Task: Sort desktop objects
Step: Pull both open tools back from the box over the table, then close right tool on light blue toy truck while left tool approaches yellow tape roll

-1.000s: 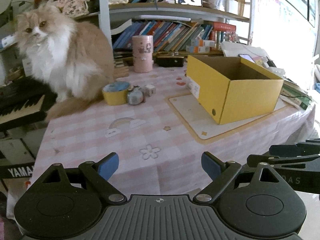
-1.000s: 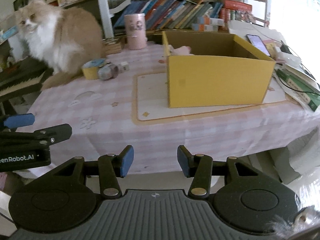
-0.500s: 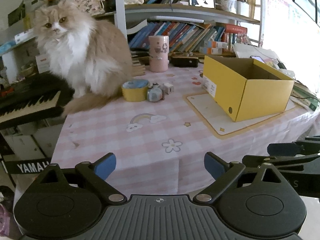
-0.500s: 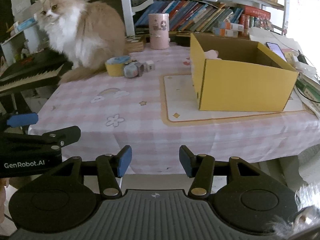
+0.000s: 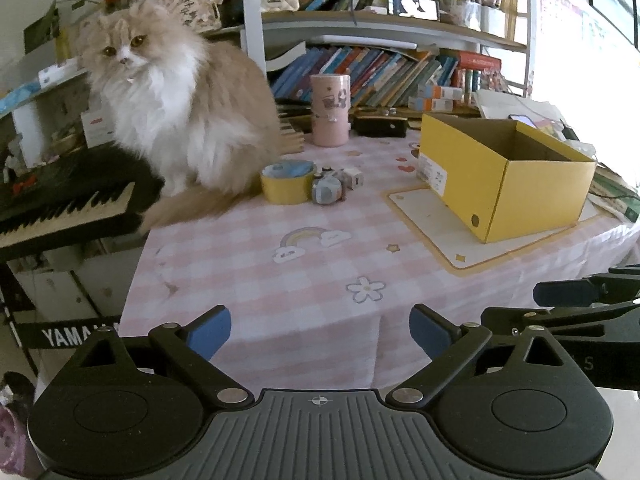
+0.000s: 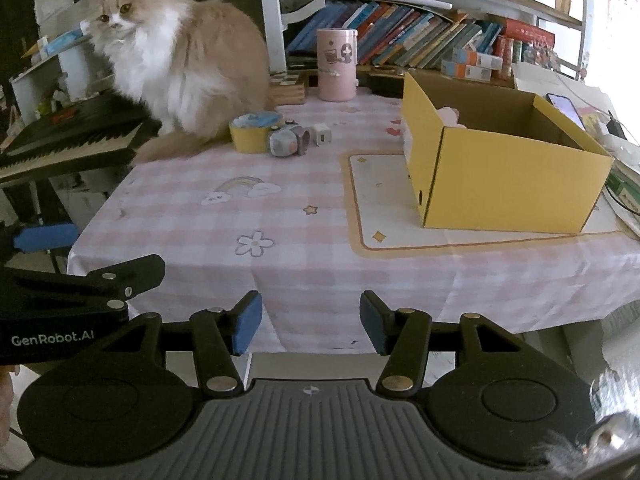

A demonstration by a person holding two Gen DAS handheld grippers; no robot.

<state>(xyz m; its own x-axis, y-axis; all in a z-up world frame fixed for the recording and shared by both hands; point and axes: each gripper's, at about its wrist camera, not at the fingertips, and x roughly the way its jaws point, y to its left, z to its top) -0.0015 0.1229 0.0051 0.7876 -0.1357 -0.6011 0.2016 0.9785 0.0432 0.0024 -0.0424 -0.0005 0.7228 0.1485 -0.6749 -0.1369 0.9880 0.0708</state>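
Hiding box point(image 5: 532, 196) contents, near wall point(image 5: 456, 176).

Small desktop objects point(image 5: 316, 184) beside open yellow box point(image 5: 508, 176)

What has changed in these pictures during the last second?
Both views have shifted, so the table sits further right. The left gripper opened slightly wider; the right gripper is opening. Both hold nothing. The fluffy cat, yellow cardboard box and yellow tape roll stayed put.
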